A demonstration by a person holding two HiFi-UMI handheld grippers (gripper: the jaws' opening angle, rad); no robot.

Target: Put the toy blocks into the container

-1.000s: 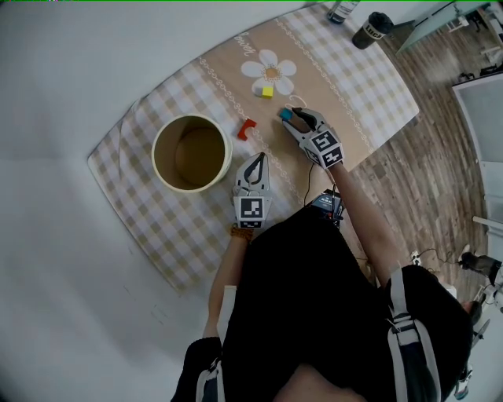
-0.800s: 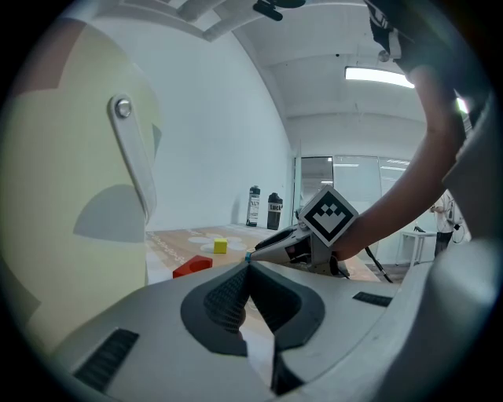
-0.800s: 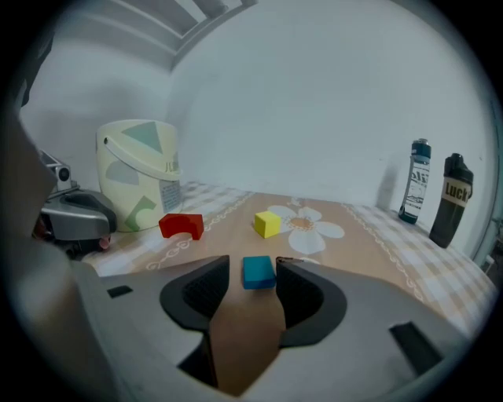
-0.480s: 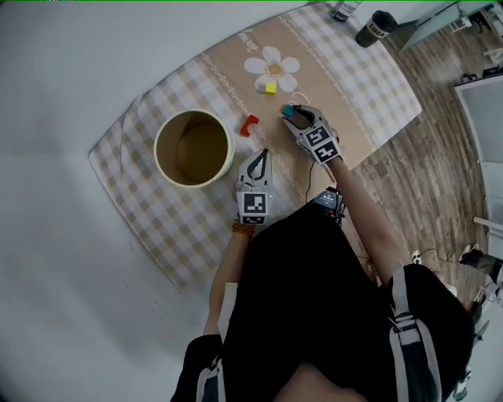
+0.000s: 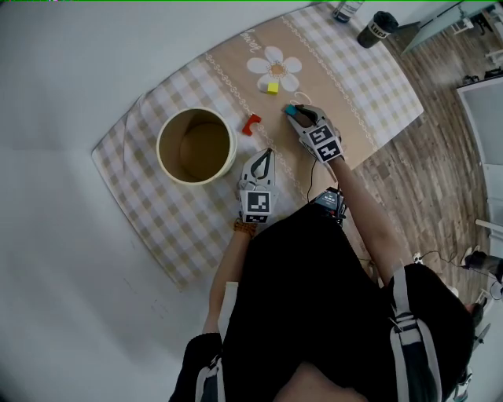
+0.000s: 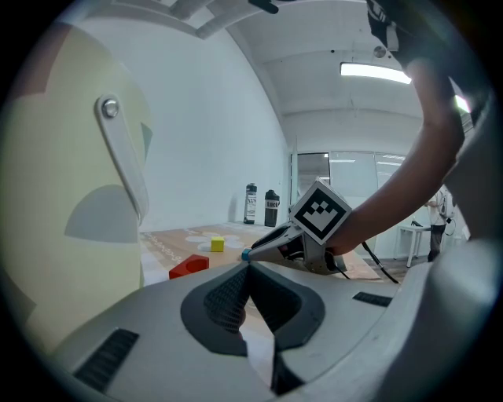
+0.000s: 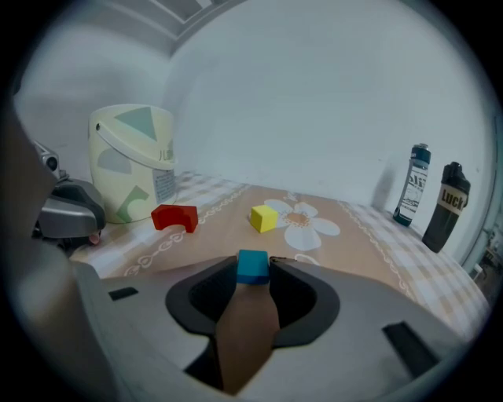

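Observation:
A cream round container (image 5: pixel 196 146) stands open on the checked cloth (image 5: pixel 157 228). A red arch block (image 5: pixel 251 123) lies just right of it, and a yellow cube (image 5: pixel 273 88) sits on the daisy print. My right gripper (image 5: pixel 292 111) has just been closing and is shut on a blue block (image 7: pixel 253 267), low over the cloth. The red arch (image 7: pixel 174 217) and the yellow cube (image 7: pixel 264 217) lie ahead of it. My left gripper (image 5: pixel 267 153) is shut and empty beside the container (image 6: pixel 63 196), its tips toward the red arch (image 6: pixel 189 267).
Two dark bottles (image 5: pixel 373 30) (image 5: pixel 342 9) stand at the cloth's far corner. The table's edge runs along the right, with wooden floor (image 5: pixel 440 118) beyond it. The person's body fills the lower part of the head view.
The right gripper's jaws have narrowed onto the blue block. Neither gripper has shifted over the cloth, and the red and yellow blocks lie where they were.

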